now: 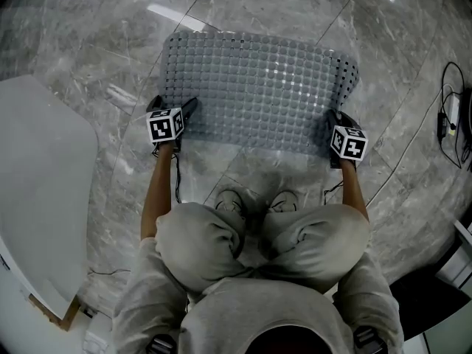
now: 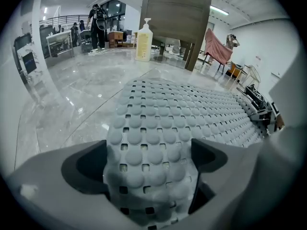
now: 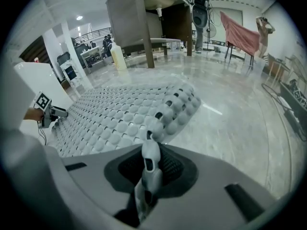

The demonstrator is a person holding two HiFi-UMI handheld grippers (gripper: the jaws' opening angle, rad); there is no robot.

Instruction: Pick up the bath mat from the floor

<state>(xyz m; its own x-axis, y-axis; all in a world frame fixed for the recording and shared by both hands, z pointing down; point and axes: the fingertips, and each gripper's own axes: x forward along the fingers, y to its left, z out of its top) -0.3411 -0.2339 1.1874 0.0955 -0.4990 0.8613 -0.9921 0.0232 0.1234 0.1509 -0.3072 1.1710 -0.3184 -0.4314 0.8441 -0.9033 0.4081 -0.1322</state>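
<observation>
A grey bath mat with round bumps and square holes lies on the marble floor in front of my knees. My left gripper sits at the mat's near left corner. In the left gripper view its jaws stand wide open, with the corner of the mat lying loosely between them. My right gripper is at the near right corner. The right gripper view shows it shut on the thin edge of the mat, which is pinched upright between the pads.
A large white fixture stands on the floor at the left. Cables lie at the right. My shoes rest just behind the mat. Beyond the mat are a pump bottle and a wooden cabinet.
</observation>
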